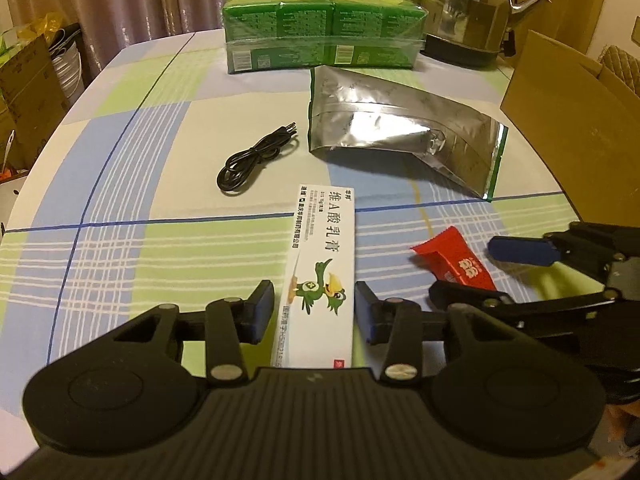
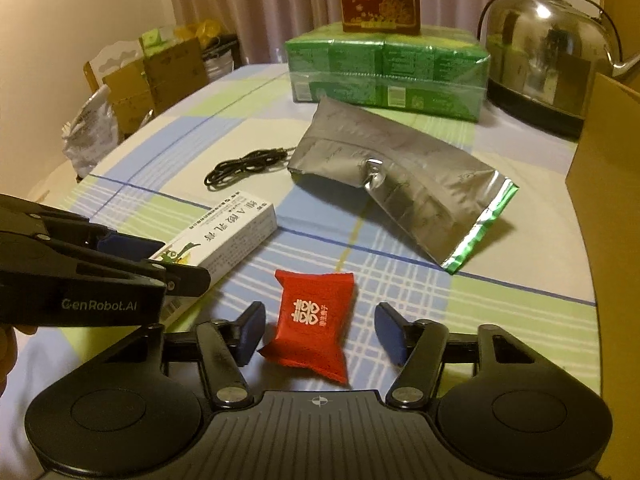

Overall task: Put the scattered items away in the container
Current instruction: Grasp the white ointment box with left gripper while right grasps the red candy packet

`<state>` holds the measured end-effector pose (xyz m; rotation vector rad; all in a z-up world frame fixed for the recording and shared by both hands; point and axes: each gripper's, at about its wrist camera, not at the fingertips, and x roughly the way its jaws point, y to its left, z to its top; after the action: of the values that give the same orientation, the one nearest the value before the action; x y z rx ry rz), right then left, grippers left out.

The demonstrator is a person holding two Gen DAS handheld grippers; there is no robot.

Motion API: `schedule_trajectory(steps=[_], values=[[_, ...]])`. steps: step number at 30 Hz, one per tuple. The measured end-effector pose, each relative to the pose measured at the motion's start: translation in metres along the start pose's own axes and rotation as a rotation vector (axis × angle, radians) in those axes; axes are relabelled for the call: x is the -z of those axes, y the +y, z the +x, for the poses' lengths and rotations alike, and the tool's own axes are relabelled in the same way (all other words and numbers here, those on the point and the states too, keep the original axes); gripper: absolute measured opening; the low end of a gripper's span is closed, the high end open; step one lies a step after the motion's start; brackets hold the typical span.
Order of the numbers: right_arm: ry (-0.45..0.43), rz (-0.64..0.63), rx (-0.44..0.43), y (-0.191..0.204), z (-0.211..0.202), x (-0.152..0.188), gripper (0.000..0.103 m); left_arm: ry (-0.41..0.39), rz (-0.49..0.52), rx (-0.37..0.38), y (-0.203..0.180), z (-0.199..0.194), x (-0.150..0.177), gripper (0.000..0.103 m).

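From my left wrist camera, my left gripper (image 1: 314,312) straddles the near end of the white ointment box (image 1: 318,272), which lies lengthwise pointing away from me; the pads sit just beside its long sides, and I cannot tell for sure whether they already press on it. I read this as lining up along the narrow width, since that is the only span the jaws can take. Beyond the box lie the coiled black cable (image 1: 256,156) to its far left and the silver foil pouch (image 1: 400,136) to its far right, with the green shrink-wrapped pack (image 1: 320,36) and the steel kettle (image 1: 460,12) further back. Right of the box the red sachet (image 1: 456,264) sits between the fingers of my right gripper (image 1: 480,272), and the cardboard box (image 1: 568,120), which I take for the container, stands well to the right. From my right wrist camera, my right gripper (image 2: 320,336) stands apart around the red sachet (image 2: 316,320), a puffy pillow pack with white print and crimped ends, lying slightly skewed on the checked tablecloth (image 2: 500,320); the right pad is clearly off it, the left close. The ointment box (image 2: 224,240) lies just left of the sachet under my left gripper (image 2: 160,264).
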<state>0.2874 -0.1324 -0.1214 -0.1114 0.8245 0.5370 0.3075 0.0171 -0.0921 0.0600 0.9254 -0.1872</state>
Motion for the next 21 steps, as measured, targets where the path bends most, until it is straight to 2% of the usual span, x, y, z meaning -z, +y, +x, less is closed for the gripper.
schedule_trajectory(steps=[2,4,6,8,12,21], values=[[-0.001,0.007,-0.001,0.0,0.001,0.0,0.047,0.0,0.006,0.001,-0.001,0.002,-0.001,0.038],[0.0,0.002,-0.001,0.0,0.001,-0.001,0.028,-0.001,0.011,0.002,-0.002,0.003,-0.001,0.038],[-0.002,-0.005,0.006,0.0,-0.002,0.0,0.025,0.001,0.016,0.004,-0.003,0.005,-0.001,0.038],[0.003,-0.006,0.008,0.0,-0.006,0.002,0.025,0.003,0.028,0.001,-0.005,0.005,0.0,0.033],[0.014,0.005,0.008,-0.004,-0.021,0.011,0.024,0.005,0.054,0.009,-0.011,-0.003,0.007,0.033],[0.039,0.029,0.057,-0.003,-0.071,0.056,0.025,0.02,0.082,0.037,-0.036,-0.05,0.062,0.033]])
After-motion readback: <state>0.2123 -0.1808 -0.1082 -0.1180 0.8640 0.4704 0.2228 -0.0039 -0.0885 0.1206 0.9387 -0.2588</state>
